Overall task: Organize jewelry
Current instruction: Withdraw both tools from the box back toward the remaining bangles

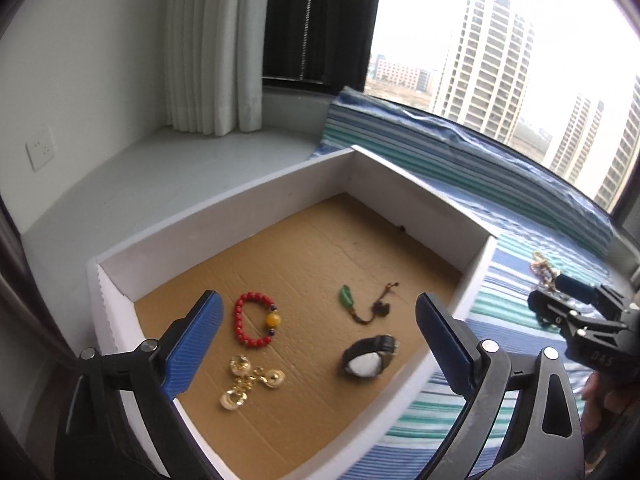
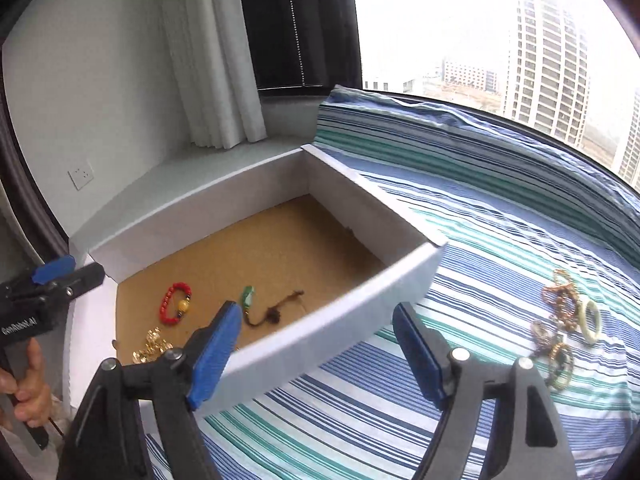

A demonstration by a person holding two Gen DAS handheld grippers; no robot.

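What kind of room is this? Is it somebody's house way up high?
Probably a bedroom or window nook in a high-rise flat. A striped bedsheet covers a ledge under a big window that looks out on tall towers, white curtains hang in the corner, and a wall socket sits low.

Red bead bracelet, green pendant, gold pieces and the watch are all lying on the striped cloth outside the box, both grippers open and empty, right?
Not quite. The red bead bracelet, green pendant, gold pieces and watch lie inside the white box, on its cardboard floor, as the left wrist view shows. Both the left gripper and the right gripper are open and empty.
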